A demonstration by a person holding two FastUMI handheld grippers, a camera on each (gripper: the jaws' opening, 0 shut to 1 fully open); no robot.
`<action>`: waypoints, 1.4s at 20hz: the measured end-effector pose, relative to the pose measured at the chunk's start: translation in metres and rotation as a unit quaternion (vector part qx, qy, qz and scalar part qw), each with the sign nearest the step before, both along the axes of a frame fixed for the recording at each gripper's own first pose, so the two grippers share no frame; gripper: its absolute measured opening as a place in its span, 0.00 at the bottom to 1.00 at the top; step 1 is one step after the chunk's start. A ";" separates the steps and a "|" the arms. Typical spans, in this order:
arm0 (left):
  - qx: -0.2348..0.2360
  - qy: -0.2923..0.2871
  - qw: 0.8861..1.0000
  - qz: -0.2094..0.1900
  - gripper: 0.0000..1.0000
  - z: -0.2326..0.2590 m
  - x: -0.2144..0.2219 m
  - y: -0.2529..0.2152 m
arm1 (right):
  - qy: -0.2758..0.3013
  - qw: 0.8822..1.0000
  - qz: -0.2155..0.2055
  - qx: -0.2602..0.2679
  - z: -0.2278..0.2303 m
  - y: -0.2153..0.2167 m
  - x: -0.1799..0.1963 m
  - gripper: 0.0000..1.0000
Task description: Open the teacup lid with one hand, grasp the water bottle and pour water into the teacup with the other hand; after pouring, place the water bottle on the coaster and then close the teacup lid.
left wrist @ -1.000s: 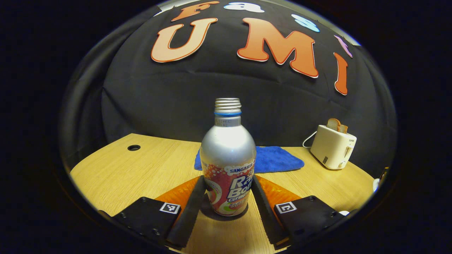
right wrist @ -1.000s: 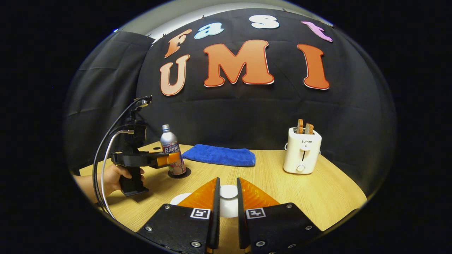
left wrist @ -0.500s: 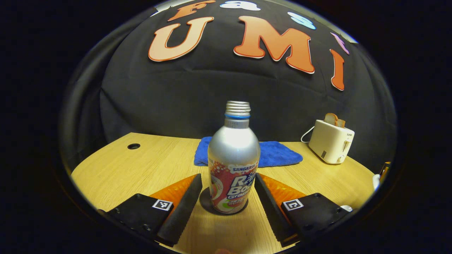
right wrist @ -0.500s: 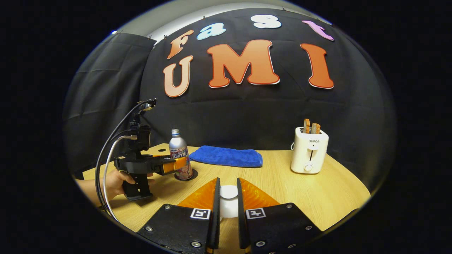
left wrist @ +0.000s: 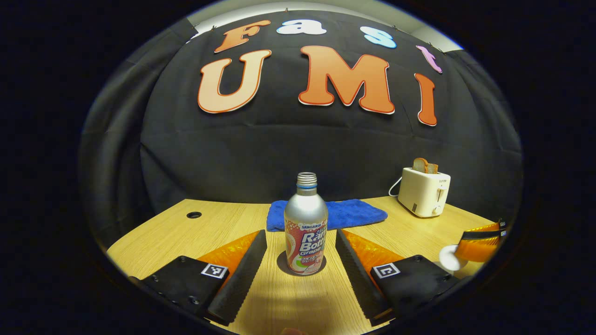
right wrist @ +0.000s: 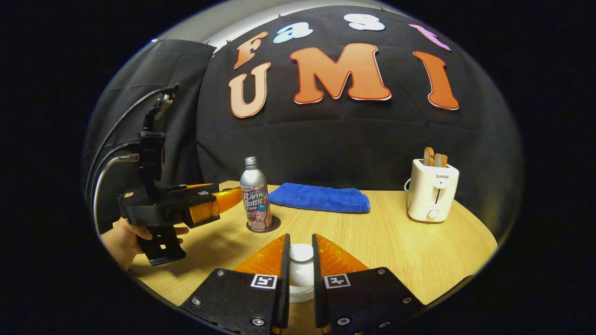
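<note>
Backing off toward 6 o'clock, the left tongs (left wrist: pixel 298 265) gape empty, the water bottle (left wrist: pixel 306 225) parked on its coaster (left wrist: pixel 282 264), while the right tongs (right wrist: pixel 298 265) pinch the teacup lid (right wrist: pixel 301 253), not yet replaced.

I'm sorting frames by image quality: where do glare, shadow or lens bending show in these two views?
Left gripper view: a bright highlight sits on the water bottle shoulder, a soft shadow falls on the table in front of it, and the far table edge bows. Right gripper view: the left tool throws a shadow on the wood, and the toaster is sharp despite the curved edges.
</note>
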State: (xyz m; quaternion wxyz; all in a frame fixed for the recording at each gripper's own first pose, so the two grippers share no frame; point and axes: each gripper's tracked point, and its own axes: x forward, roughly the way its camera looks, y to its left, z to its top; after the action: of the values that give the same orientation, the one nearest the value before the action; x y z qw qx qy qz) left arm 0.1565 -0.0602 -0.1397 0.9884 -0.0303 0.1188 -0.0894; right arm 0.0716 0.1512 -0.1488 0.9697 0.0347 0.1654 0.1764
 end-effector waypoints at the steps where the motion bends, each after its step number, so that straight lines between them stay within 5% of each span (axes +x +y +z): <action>1: 0.000 -0.001 1.000 0.000 0.97 0.001 -0.005 0.002 | 0.004 1.000 0.002 -0.002 -0.005 0.003 0.000 0.22; 13: 0.015 -0.042 0.999 0.026 0.97 0.034 -0.054 0.026 | 0.007 1.000 -0.004 -0.028 -0.029 0.010 0.001 0.23; 22: 0.005 -0.095 0.994 0.059 0.97 0.099 -0.095 0.031 | -0.109 0.993 -0.051 -0.009 0.075 -0.030 -0.018 0.75; 28: 0.010 -0.115 0.990 0.075 0.94 0.128 -0.124 0.036 | -0.157 0.985 -0.067 -0.002 0.123 -0.057 -0.042 0.82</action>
State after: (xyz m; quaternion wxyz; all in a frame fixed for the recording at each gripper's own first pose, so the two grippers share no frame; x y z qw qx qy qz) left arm 0.0328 -0.0244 -0.0119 0.9997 -0.0184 0.0023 -0.0165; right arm 0.0291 0.0944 -0.0262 0.9933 0.0160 0.0087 0.1145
